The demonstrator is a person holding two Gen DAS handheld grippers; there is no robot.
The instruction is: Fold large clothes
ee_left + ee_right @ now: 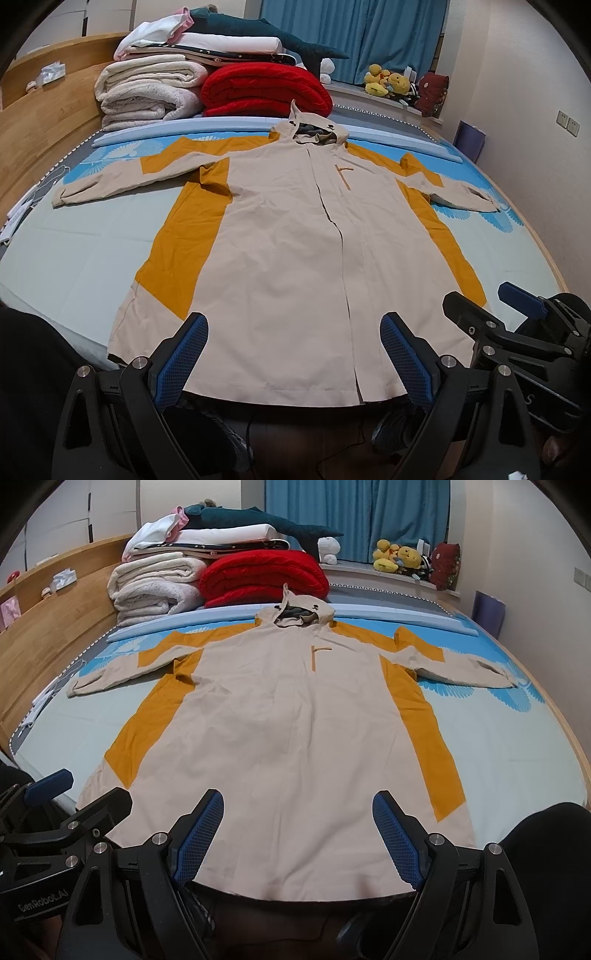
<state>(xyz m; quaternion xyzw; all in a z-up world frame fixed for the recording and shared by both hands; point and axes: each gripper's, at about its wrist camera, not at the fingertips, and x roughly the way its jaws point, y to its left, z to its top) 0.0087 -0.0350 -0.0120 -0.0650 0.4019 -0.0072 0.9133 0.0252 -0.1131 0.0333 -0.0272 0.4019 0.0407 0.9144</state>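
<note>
A large beige and mustard hooded jacket (288,236) lies flat, front up, on the bed (74,258), sleeves spread out to both sides and hood at the far end. It also shows in the right wrist view (288,720). My left gripper (293,332) is open and empty, above the hem near the bed's front edge. My right gripper (297,808) is open and empty, above the hem right of the left one. The right gripper shows in the left wrist view (517,314); the left gripper shows in the right wrist view (74,794).
Folded blankets (147,92) and a red quilt (266,88) are stacked at the head of the bed. A wooden headboard (44,122) runs along the left. Plush toys (388,83) sit on the window ledge under blue curtains (351,29). A wall stands at the right.
</note>
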